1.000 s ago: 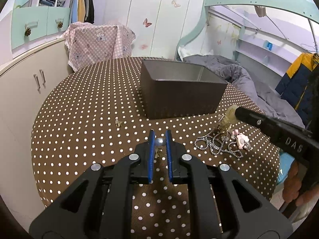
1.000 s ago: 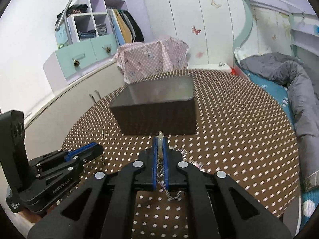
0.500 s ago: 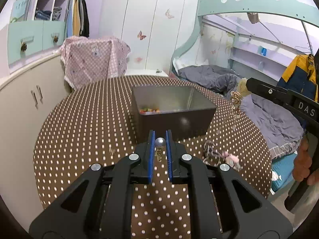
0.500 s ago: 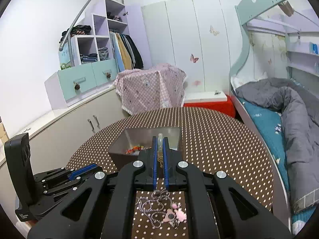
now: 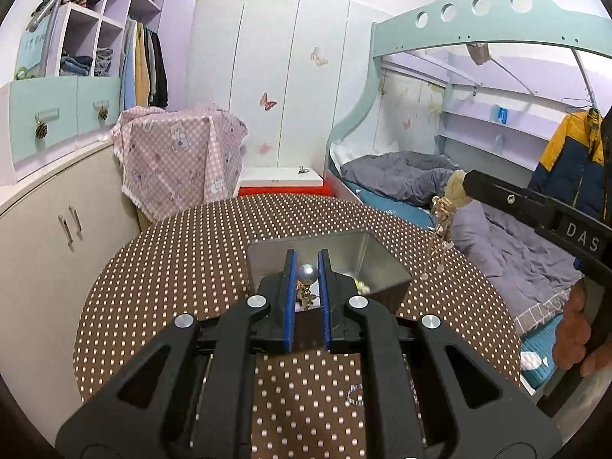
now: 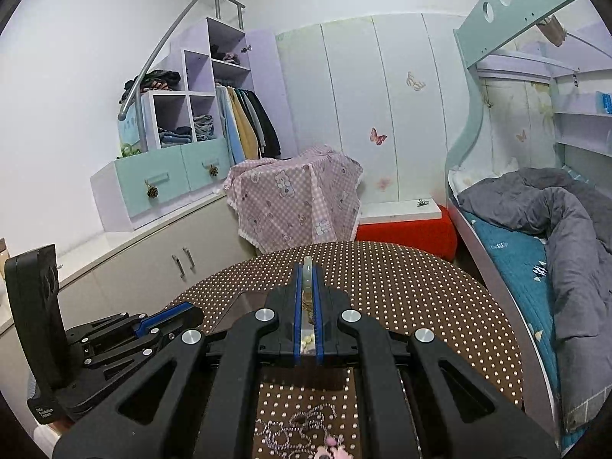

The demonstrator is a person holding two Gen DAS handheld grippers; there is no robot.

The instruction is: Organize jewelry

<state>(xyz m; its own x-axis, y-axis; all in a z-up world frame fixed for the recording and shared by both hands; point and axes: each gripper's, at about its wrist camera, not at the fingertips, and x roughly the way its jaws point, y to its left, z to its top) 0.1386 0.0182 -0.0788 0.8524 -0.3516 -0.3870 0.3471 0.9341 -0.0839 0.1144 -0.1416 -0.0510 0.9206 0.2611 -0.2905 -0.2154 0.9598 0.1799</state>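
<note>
My left gripper (image 5: 306,267) is shut on a pearl earring (image 5: 307,273) with a small gold charm hanging below it, held above the open dark box (image 5: 376,258) on the dotted table. My right gripper (image 6: 306,267) is shut on a pale beaded gold piece (image 6: 306,267); in the left wrist view that piece (image 5: 443,210) dangles from the right gripper (image 5: 461,187) above the box's right side. A silver chain and pink charms (image 6: 302,432) lie on the table under my right gripper.
The round table has a brown polka-dot cloth (image 5: 191,267). Beige cabinets (image 5: 57,237) stand to the left, a bed with grey bedding (image 5: 497,237) to the right, a pink-covered object (image 5: 183,160) behind. Small items lie inside the box (image 5: 361,285).
Both grippers have risen and moved forward over the box with their jewelry. The chain pile has dropped out of the left wrist view and now lies below my right gripper.
</note>
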